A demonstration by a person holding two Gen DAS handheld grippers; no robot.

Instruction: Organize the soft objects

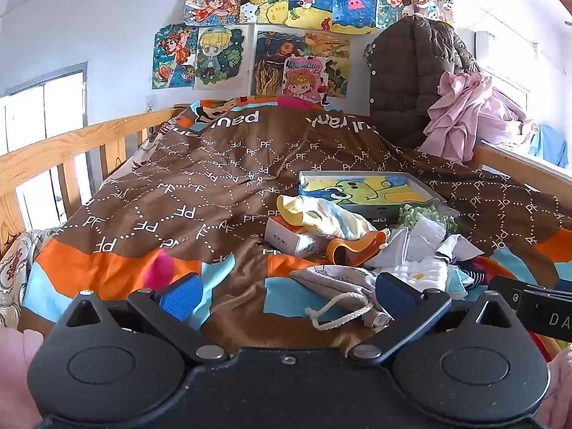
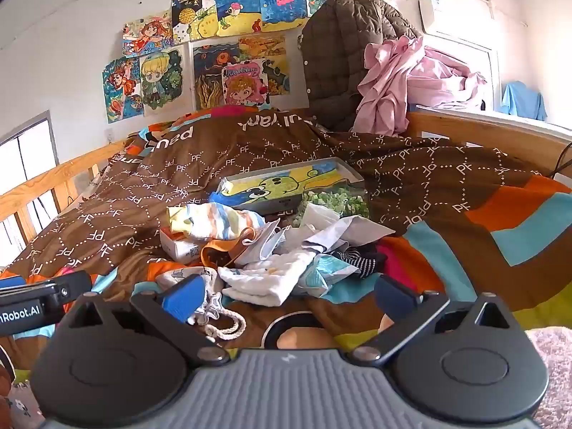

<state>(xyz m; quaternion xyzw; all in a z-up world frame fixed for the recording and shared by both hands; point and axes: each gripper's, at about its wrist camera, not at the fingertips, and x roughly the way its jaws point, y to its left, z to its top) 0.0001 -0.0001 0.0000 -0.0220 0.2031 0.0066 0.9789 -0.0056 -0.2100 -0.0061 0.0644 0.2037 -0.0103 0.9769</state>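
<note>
Left wrist view shows a heap of soft things lying near the foot of a brown patterned quilt (image 1: 214, 178), to the right of its middle. Nearest the camera is a grey drawstring pouch (image 1: 332, 282) with its white cord trailing loose; whether anything is inside it cannot be told. Behind it sit a white quilted cloth (image 1: 422, 271), crumpled pale fabric, a dark striped sock (image 2: 357, 261) and a striped yellow-and-blue garment (image 1: 329, 218) draped over a small white box (image 1: 289, 239), which hides most of the box. An orange cup-like item (image 1: 357, 250) lies on its side among them; what it is remains unclear.

Further back, a shallow grey tray (image 1: 371, 193) holds a painted picture of a green creature, and a clump of green leafy stuff (image 1: 425, 214) rests against its near corner.

Left gripper (image 1: 286, 295) has its blue pads spread wide, nothing between them, hovering just short of the pouch. Right gripper (image 2: 286, 296) is likewise spread and empty, with the pouch's cord just by its left finger. Each tool's side cuts into the other's view at the frame edge.

Beyond the quilt stand a wooden bed rail (image 1: 71, 150), a brown padded coat (image 1: 411, 82), bunched pink cloth (image 1: 472, 114) and drawings (image 1: 286, 28) taped to the wall.
</note>
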